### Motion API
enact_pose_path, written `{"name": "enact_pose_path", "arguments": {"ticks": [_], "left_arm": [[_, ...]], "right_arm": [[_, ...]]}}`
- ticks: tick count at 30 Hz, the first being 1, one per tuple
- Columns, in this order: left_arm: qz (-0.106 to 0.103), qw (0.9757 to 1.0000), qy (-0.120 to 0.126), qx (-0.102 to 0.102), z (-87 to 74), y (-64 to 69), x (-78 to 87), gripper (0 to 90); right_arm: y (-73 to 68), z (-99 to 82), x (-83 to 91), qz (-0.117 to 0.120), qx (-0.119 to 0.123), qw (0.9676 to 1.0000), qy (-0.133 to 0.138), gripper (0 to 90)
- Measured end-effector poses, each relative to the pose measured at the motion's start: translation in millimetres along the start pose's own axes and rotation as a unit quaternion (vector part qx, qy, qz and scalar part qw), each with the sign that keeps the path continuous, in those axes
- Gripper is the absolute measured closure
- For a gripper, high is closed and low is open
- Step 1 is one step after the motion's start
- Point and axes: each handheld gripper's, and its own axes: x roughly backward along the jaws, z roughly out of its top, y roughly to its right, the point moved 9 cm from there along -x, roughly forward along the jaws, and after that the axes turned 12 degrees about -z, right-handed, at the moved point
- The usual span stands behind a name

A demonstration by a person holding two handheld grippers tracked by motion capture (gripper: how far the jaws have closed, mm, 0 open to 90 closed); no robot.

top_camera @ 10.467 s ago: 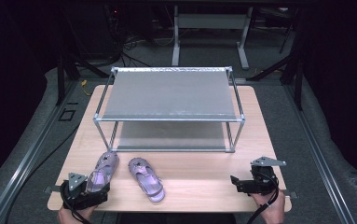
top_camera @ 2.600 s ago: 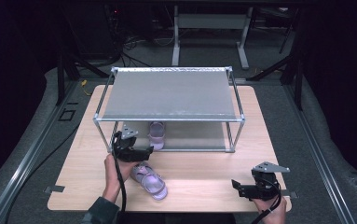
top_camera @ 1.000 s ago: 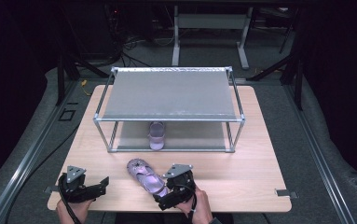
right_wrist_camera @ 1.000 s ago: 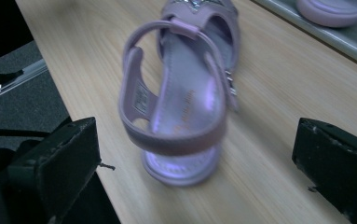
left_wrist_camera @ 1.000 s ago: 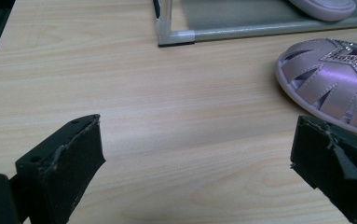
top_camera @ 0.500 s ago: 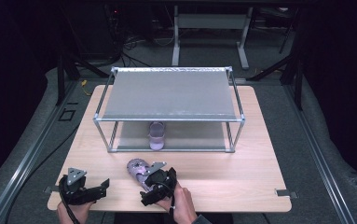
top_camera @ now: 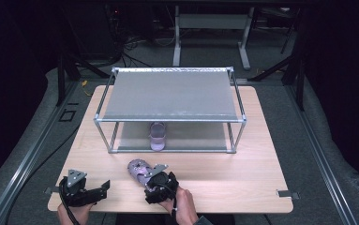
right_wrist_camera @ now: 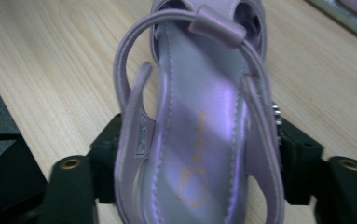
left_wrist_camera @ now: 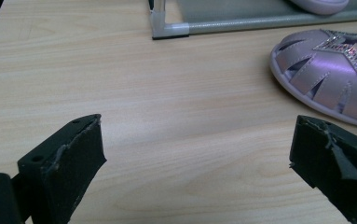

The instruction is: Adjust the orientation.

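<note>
A lilac strappy sandal (top_camera: 137,169) lies on the wooden table (top_camera: 243,178) in front of the rack. My right gripper (top_camera: 154,182) sits over its heel end. In the right gripper view the sandal (right_wrist_camera: 199,93) runs away from me and the black pads (right_wrist_camera: 297,154) press on both sides of its heel; the jaws have just been closing on it. My left gripper (top_camera: 105,188) rests at the front left, open, with bare wood between its jaws (left_wrist_camera: 197,144). The sandal's toe (left_wrist_camera: 330,79) lies to the right of it.
A two-shelf metal rack (top_camera: 170,93) stands at the table's middle. A second lilac sandal (top_camera: 157,136) sits on its lower shelf. The rack's front corner post (left_wrist_camera: 169,30) is ahead of my left gripper. The table's right half is bare wood.
My right gripper has slid left onto the sandal's heel and its jaws have closed on it. The left gripper has stayed where it was.
</note>
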Motion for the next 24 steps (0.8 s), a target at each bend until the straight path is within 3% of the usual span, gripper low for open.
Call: {"name": "enact_pose_path", "arguments": {"ticks": [4, 10, 20, 21, 24], "left_arm": [[0.001, 1.0, 0.0, -0.004, 2.2, 1.1, -0.1, 2.4], [0.001, 0.9999, 0.002, -0.01, 5.3, 4.2, -0.4, 2.4], [-0.005, 0.9997, 0.002, -0.022, 8.0, 10.3, -5.2, 0.5], [-0.004, 0.9997, 0.003, -0.024, 8.5, 10.7, -5.8, 0.2], [-0.005, 0.9995, 0.0, -0.032, 9.8, 11.8, -8.4, 0.0]], "right_arm": [[0.9, -1.3, 1.8, 0.007, -0.004, 0.9998, 0.02, 37.6], [2.7, -1.6, 14.5, 0.013, 0.009, 0.9989, 0.044, 39.2], [21.6, -8.5, 41.6, 0.006, 0.004, 0.9982, 0.06, 39.3], [22.7, -8.6, 43.3, 0.017, -0.001, 0.9974, 0.07, 39.3], [35.1, -15.0, 50.4, -0.007, -0.002, 0.9981, 0.061, 39.3]]}}
